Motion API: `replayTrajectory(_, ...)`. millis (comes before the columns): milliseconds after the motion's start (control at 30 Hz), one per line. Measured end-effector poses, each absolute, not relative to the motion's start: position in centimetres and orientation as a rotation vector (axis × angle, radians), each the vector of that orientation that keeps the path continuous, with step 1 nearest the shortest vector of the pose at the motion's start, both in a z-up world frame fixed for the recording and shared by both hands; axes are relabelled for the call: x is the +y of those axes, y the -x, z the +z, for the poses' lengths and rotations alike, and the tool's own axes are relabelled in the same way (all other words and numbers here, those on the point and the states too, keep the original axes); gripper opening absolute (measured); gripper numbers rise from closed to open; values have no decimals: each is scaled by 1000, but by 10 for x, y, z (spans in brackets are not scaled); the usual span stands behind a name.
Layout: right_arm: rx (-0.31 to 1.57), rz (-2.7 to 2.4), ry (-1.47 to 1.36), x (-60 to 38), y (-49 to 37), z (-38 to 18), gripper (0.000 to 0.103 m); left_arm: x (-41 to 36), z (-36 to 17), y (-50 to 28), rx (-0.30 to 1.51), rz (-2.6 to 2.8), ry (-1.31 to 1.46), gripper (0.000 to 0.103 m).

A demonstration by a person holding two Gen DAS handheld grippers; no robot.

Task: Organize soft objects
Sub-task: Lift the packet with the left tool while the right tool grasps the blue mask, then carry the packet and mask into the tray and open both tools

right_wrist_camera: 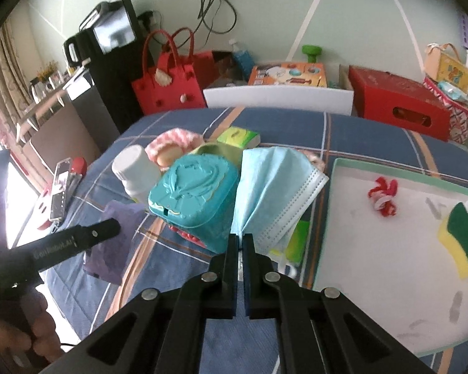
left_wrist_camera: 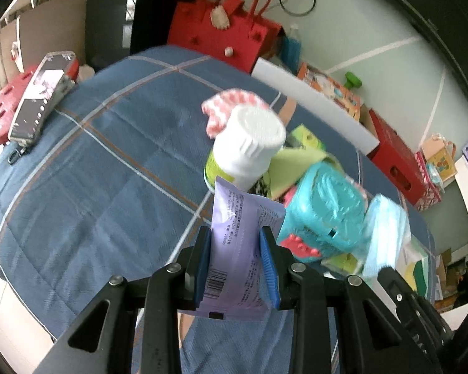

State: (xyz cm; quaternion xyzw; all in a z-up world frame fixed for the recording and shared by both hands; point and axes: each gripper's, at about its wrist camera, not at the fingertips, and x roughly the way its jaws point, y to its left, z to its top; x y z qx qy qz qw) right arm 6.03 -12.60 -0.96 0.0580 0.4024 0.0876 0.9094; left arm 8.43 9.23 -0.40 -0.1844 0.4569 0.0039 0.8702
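Observation:
My left gripper is shut on a purple tissue packet, lifted above the blue plaid blanket. In the right wrist view that packet hangs at the left under the left gripper's black finger. My right gripper is shut on the edge of a light blue face mask, which fans upward. To the right lies a shallow white tray with a red-and-white knot toy and a yellow-green sponge in it. The mask shows blurred in the left wrist view.
A teal plastic box, a white-capped bottle, a pink striped cloth and a green tissue pack crowd the blanket's middle. A red felt bag, red box and white board stand behind. A cutter tool lies left.

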Motion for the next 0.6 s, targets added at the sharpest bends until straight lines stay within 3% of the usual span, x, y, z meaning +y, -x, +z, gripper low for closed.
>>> replayTrajectory(333, 715, 117, -188, -161, -40, 29, 3, 74, 36, -78, 821, -33, 312, 32)
replayTrajectory(600, 747, -5, -277, -211, -33, 33, 3, 34, 55, -78, 827, -96, 244, 32)
